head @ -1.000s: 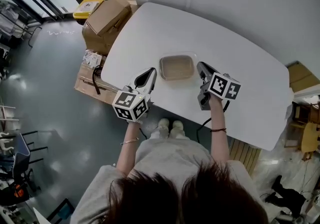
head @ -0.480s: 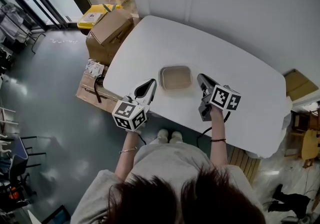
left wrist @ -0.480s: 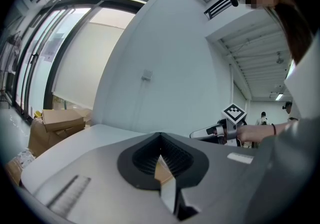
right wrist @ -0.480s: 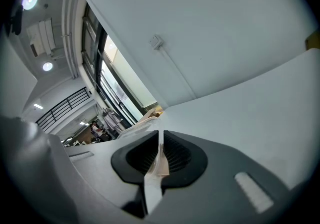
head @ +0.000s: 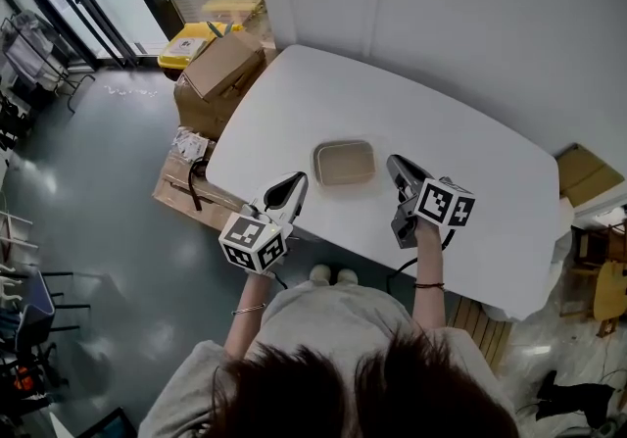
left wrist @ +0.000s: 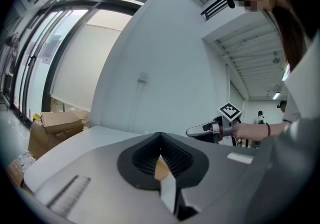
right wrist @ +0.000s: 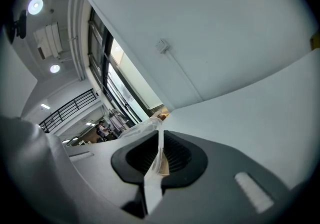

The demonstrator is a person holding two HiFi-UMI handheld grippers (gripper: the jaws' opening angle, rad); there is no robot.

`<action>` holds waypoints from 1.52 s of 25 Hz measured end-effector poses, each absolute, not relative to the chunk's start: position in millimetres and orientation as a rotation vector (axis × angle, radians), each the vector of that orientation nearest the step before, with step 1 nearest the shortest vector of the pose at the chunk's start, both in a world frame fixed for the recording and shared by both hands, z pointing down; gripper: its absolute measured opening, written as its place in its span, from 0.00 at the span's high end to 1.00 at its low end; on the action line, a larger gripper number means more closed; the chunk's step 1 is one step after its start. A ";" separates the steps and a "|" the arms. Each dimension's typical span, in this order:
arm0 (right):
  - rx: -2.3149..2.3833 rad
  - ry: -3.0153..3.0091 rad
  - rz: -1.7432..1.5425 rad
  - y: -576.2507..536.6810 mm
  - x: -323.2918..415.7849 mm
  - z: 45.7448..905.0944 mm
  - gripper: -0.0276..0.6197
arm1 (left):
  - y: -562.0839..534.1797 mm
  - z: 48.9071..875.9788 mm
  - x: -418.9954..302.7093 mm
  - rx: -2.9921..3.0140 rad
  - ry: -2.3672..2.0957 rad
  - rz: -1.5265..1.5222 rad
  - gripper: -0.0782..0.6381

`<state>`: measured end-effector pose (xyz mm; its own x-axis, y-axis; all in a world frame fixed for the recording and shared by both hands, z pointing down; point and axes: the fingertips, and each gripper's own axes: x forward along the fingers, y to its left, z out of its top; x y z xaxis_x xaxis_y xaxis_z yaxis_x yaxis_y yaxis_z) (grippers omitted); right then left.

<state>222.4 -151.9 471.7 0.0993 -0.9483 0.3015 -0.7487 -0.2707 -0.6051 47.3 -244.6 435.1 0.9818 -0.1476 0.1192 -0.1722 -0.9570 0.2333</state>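
Hovering either side of the shallow container (head: 344,163), the left gripper (head: 297,177) and right gripper (head: 391,161) both have jaws pressed together on nothing (the container sits between the tips, slightly ahead). I'd spread them wide before nearing its rim. The table (head: 460,147) edge runs just behind the jaws, with open tabletop beyond.

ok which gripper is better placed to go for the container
Right, marginally: the right gripper sits beside the container, level with it, while the left gripper hangs nearer the table edge. Both have jaws together.
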 end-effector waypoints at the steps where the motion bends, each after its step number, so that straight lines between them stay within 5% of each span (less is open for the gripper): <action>1: -2.079 1.688 -0.941 -152.3 220.1 469.0 0.89 | -243.3 433.4 46.7 2.886 -0.233 0.142 0.90; 38: -2.088 1.784 -0.808 -148.6 209.8 434.2 0.91 | -240.6 404.5 28.6 2.947 -0.273 0.064 0.90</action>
<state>209.8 -148.6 434.2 0.0818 -0.9693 0.2321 -0.8139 -0.1993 -0.5458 28.6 -240.6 404.5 0.9822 -0.1784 0.0590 -0.1861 -0.9668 0.1752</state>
